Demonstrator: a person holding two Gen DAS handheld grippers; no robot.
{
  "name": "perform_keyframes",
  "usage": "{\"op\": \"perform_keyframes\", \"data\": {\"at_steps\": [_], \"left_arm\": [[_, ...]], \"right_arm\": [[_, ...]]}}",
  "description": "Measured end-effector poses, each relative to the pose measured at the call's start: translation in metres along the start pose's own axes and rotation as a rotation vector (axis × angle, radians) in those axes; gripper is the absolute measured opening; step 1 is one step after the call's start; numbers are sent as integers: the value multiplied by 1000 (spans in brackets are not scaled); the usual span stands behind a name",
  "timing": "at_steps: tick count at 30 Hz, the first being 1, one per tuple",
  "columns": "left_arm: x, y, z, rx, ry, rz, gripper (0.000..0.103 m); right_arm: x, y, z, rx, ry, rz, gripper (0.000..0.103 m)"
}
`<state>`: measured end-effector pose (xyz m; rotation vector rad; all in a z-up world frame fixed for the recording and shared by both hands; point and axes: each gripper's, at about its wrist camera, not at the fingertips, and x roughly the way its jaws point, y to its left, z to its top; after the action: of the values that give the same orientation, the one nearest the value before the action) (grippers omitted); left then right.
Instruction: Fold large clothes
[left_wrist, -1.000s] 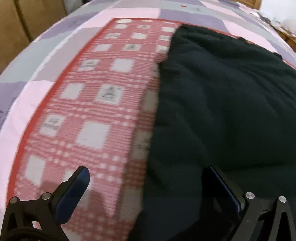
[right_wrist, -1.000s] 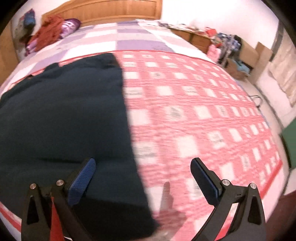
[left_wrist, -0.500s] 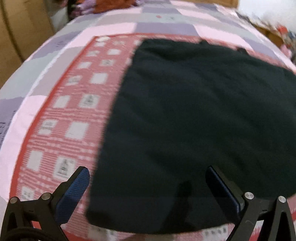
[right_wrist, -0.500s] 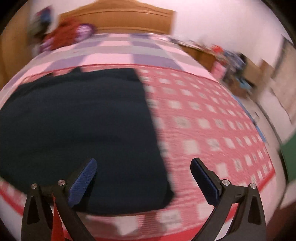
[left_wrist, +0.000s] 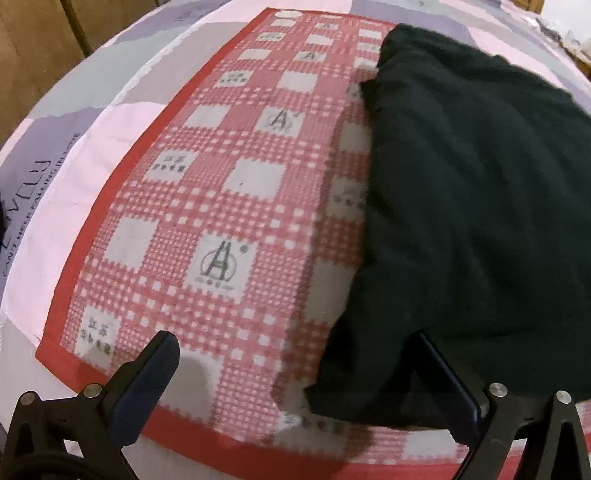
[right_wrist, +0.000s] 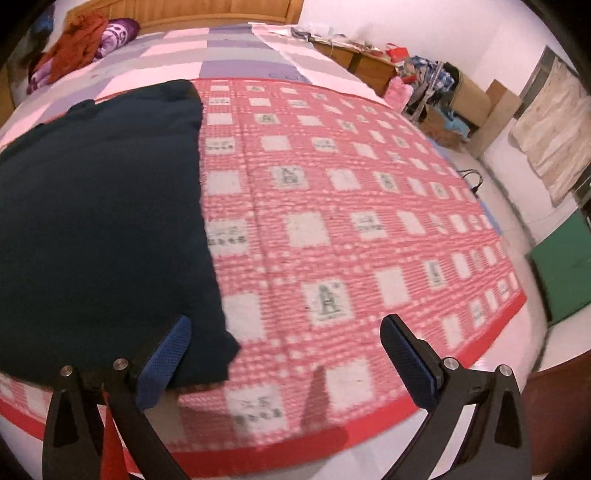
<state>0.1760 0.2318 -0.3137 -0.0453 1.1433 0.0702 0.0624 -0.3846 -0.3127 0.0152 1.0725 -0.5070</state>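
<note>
A dark folded garment (left_wrist: 472, 206) lies flat on a red-and-white checked mat (left_wrist: 236, 206) spread over the bed. In the left wrist view it fills the right side, and its near left corner sits between my fingers. My left gripper (left_wrist: 306, 376) is open above that near edge, holding nothing. In the right wrist view the dark garment (right_wrist: 99, 221) covers the left side, on the checked mat (right_wrist: 351, 229). My right gripper (right_wrist: 288, 362) is open above the garment's near right corner, empty.
The bed sheet (left_wrist: 122, 122) has pink, grey and purple blocks. A wooden headboard (right_wrist: 207, 11) and a heap of clothes (right_wrist: 81, 40) sit at the far end. Cluttered boxes (right_wrist: 443, 96) and a green panel (right_wrist: 565, 269) stand to the right of the bed.
Both views have swung outward from the garment's middle: the left now faces its left edge, the right its right edge. Both grippers stay open and empty.
</note>
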Motion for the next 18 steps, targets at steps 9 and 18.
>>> {"op": "perform_keyframes", "data": {"at_steps": [9,18], "left_arm": [[-9,-18,15,-43,-16,-159,103],[9,-48,66,15,-18,-169,103]], "right_arm": [[-24,22,4,-34,-51,90,103],[-25,31,23,-45,-83,112,103]]}}
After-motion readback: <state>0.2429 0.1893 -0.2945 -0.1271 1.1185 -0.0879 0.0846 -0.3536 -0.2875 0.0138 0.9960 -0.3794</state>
